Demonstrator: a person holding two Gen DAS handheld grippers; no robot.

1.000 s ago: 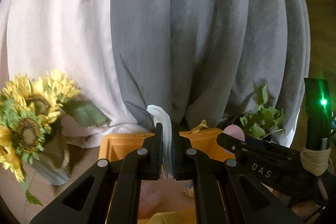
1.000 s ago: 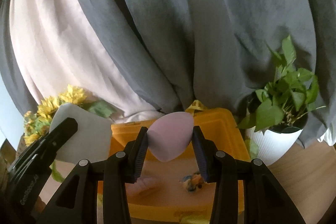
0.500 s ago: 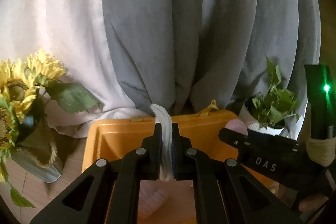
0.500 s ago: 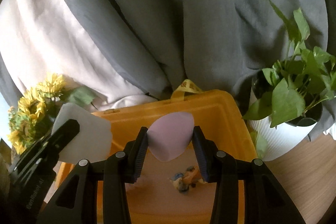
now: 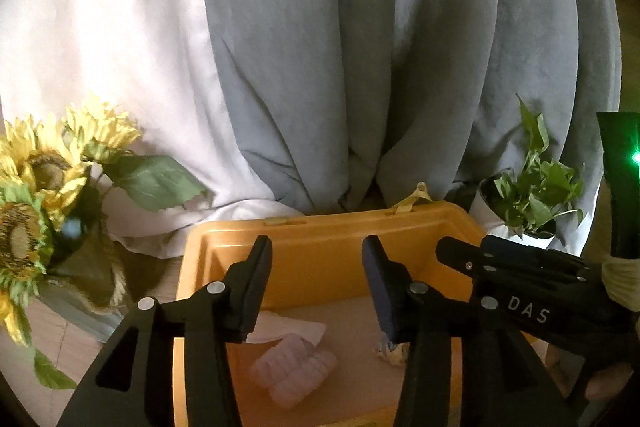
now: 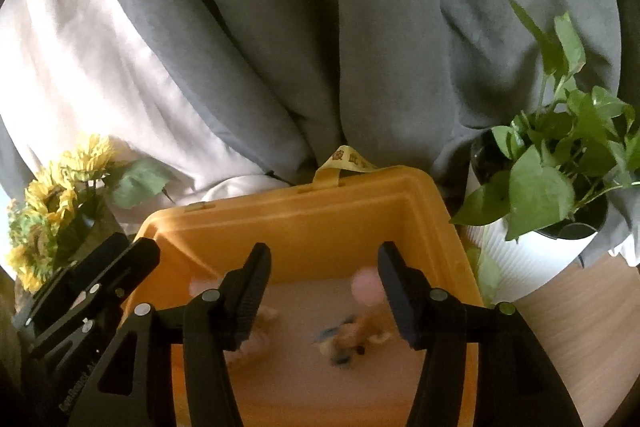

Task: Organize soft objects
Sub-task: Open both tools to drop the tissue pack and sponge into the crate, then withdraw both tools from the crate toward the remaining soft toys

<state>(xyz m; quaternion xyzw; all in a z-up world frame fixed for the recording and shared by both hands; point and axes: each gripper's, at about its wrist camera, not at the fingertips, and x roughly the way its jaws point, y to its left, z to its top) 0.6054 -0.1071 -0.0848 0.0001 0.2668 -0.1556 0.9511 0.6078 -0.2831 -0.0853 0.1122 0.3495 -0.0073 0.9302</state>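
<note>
An orange bin point(image 5: 320, 231) point(image 6: 304, 203) stands against the curtains. My left gripper point(image 5: 316, 267) is open and empty above it. Inside the bin lie a white pad point(image 5: 292, 331), a pink fluffy roll point(image 5: 294, 375) and a small multicoloured toy point(image 5: 390, 353) point(image 6: 352, 341). My right gripper point(image 6: 324, 275) is open above the bin. The pink egg-shaped sponge point(image 6: 366, 287) is blurred just inside the right finger, in the bin. Each view shows the other gripper at its edge.
A sunflower bouquet point(image 5: 44, 187) point(image 6: 52, 203) stands left of the bin. A potted green plant point(image 6: 560, 179) point(image 5: 532, 187) in a white pot stands to the right. Grey and white curtains point(image 5: 360, 47) hang behind. The wooden floor point(image 6: 580, 307) shows at right.
Both grippers moved forward over the bin and opened. The white pad left my left gripper and lies in the bin. The pink sponge left my right gripper.
</note>
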